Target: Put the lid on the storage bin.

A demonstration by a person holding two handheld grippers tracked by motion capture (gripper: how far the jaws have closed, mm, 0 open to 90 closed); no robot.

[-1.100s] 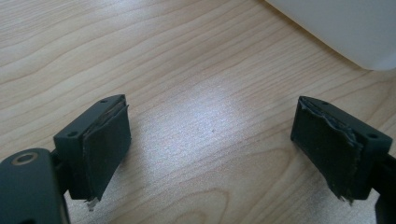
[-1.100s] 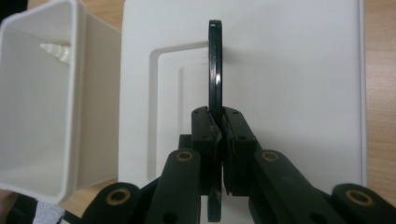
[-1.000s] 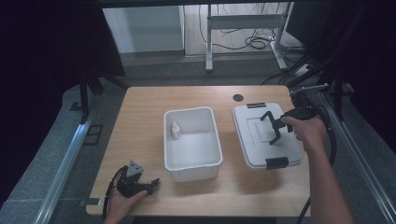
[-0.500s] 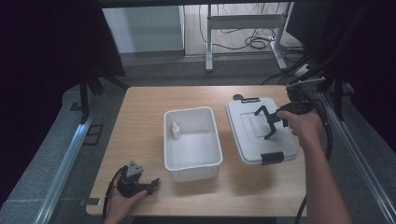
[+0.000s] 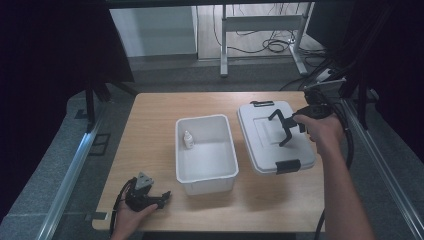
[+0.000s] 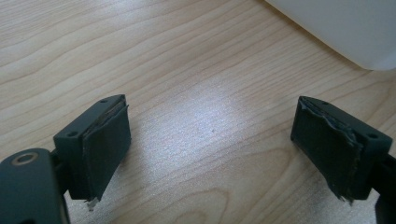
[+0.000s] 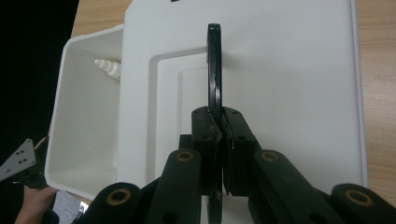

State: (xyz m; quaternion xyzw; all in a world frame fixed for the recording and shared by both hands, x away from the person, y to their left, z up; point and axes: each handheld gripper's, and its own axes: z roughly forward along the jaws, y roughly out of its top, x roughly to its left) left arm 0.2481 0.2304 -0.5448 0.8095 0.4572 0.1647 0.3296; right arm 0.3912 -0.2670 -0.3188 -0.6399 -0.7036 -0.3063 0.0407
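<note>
1 wooden table [image 5: 150, 130]; grey floor [image 5: 165, 70], desk legs [image 5: 260, 35] behind.

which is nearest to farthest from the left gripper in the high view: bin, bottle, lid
From the left gripper, at the table's near left:
1. Bin, just to its right, the near wall closest.
2. Bottle, inside the bin at its far left.
3. Lid, right of the bin, its handle held in the right gripper's fingers.

overhead facing table [image 5: 150, 135], tool cameras close, downward
</note>
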